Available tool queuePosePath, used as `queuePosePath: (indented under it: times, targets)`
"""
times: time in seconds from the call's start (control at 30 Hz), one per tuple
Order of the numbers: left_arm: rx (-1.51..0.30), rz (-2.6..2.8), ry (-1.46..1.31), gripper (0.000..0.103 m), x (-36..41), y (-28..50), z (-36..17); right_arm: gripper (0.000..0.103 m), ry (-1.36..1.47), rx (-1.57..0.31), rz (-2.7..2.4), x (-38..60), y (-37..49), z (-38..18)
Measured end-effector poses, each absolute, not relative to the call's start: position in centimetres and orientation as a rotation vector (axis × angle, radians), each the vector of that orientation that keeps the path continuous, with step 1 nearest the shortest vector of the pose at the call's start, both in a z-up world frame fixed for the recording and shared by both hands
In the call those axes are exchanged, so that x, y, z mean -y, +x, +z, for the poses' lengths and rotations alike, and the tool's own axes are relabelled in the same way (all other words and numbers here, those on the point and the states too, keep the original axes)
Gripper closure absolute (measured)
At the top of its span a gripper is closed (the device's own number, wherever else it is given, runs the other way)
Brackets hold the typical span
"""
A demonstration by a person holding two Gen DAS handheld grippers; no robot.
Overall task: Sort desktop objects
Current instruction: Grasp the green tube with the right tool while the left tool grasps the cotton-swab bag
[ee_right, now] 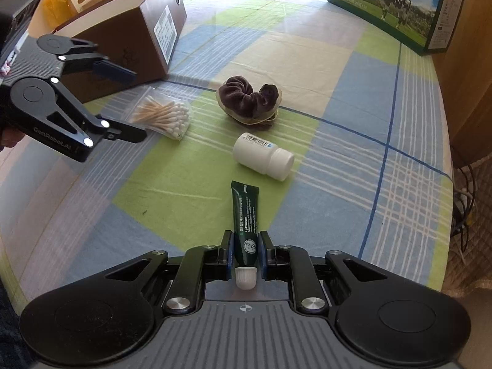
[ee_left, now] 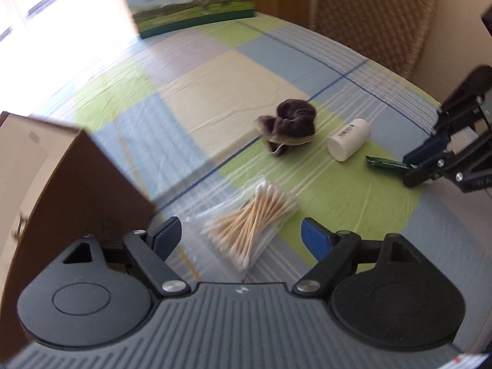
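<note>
While pinching the dark green lip-protectant tube just above its white cap with the right claw, holds low over the tabletop, pads pressed flat against both sides of the tube. Lies lengthwise, that tube, crimped end pointing away toward the white bottle, cap end tucked back between the fingers. Can't tell whether lifted or resting on the checked cloth.

Over on the other side: left claw spread wide, tilted down, hanging above the clear bag of cotton swabs. Nothing pinched there, pads clear of the bag on both sides.

Around the middle of the cloth: white bottle on its side, just beyond the tube's crimped end. Farther back, a dark brown plush scrunchie-like bundle with a yellowish edge, near the bottle but apart from it. Swab bag just beside the brown cardboard box. Milk carton case with the cow picture at the far edge.
</note>
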State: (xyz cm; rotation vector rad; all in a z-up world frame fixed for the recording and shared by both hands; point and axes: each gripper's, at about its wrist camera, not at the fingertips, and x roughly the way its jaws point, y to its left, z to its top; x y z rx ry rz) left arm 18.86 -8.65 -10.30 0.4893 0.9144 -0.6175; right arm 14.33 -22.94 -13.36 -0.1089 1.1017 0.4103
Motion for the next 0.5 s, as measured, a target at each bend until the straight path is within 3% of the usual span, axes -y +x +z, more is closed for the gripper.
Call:
queuePosePath:
  times: [0.23,0.3,0.4,0.5]
  targets:
    - [-0.943,-0.671,0.520,0.040,9.5,20.7,-12.1,0.090,-0.078,-1.106,0.387,23.0,14.5,-13.3]
    - [-0.967,-0.674,0.496,0.055,9.3,20.8,-12.3,0.090,-0.084,-1.105,0.383,22.9,14.4,-13.3]
    - [-0.995,-0.653,0.455,0.068,8.8,20.6,-12.1,0.090,-0.098,-1.101,0.381,22.6,14.4,-13.3]
    - [-1.023,-0.601,0.430,0.074,8.2,20.1,-11.9,0.090,-0.116,-1.092,0.390,22.0,14.5,-13.4]
